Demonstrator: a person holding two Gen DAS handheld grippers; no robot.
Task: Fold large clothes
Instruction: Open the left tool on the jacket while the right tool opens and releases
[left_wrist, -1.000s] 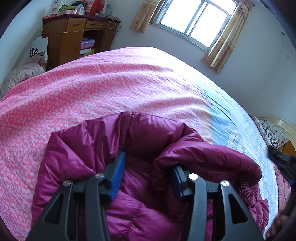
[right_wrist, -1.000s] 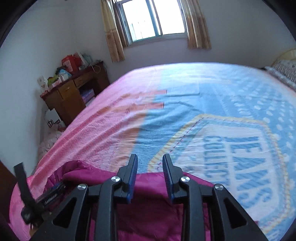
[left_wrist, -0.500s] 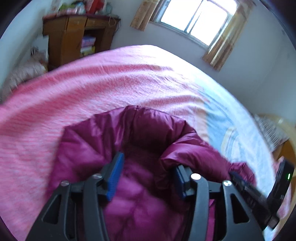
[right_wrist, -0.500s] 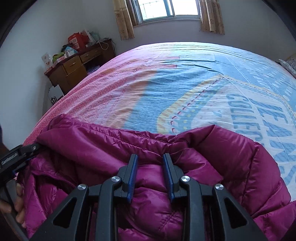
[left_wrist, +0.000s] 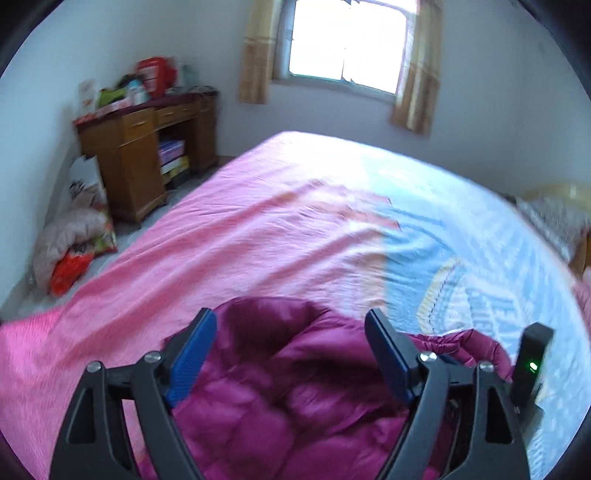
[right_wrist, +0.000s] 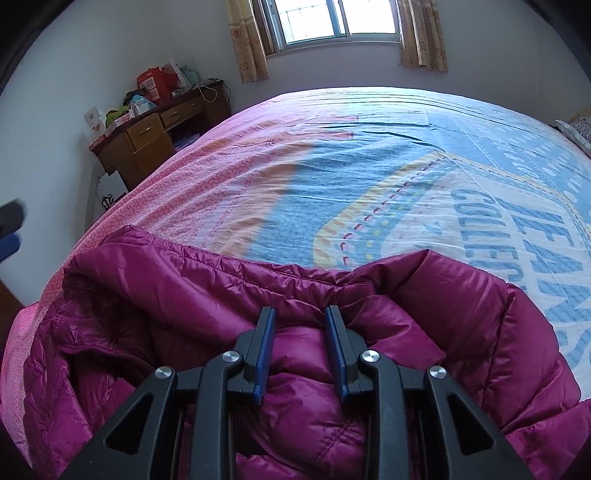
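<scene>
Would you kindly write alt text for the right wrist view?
A magenta puffer jacket lies bunched on a bed's pink-and-blue sheet, with the right gripper pinching a puffy fold. Behind stand a cluttered wooden desk and a curtained window.

Two black handheld grippers with blue pads

Each gripper, left (left_wrist: 291, 354) and right (right_wrist: 300, 345), is built of black triangular cut-out arms, joined by silver round-headed screws; flat blue ribbed pads (left_wrist: 192, 363) are fitted inside the fingers.

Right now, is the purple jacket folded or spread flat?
Folded, loosely: the purple jacket lies bunched and doubled over itself on the bed.
</scene>
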